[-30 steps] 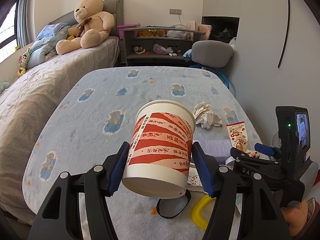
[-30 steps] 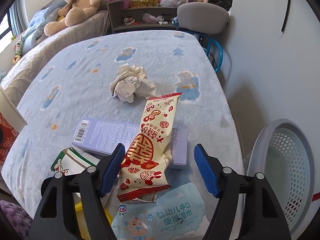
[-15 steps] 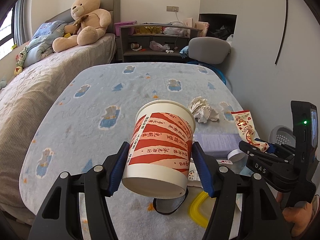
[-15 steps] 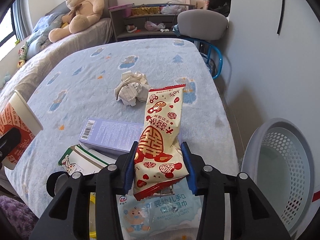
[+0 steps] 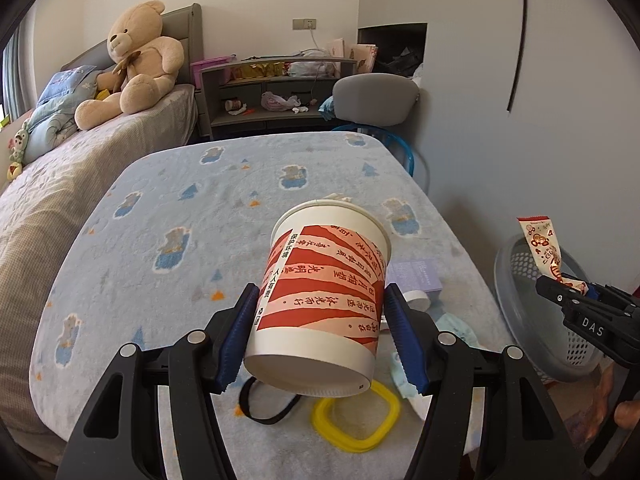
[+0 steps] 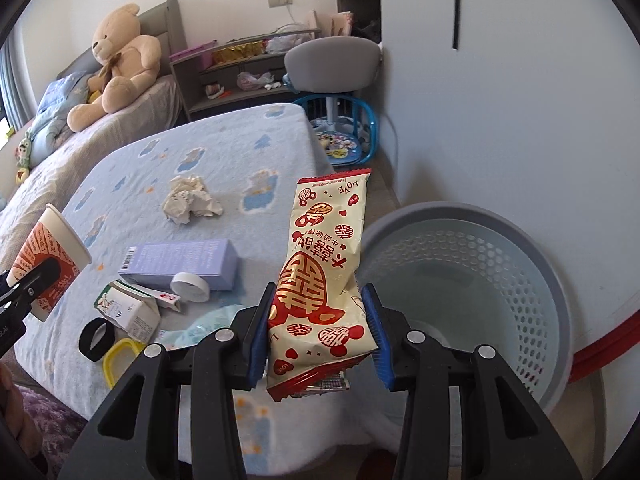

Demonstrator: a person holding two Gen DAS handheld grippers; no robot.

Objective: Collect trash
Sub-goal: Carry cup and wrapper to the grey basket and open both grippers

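Fleecy blanket point(image 5: 192, 216), glossy wrapper point(image 6: 320, 276), perforated basket point(image 6: 500, 264)

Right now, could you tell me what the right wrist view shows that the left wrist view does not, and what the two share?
Only the right wrist view shows the small milk carton, the full inside of the laundry-style basket, and the right gripper shut on the snack wrapper from close up.

Only the left wrist view shows the left gripper clamped around the paper cup's sides.

Both show the cup, wrapper, basket, purple box, yellow ring, black band and teddy bear.
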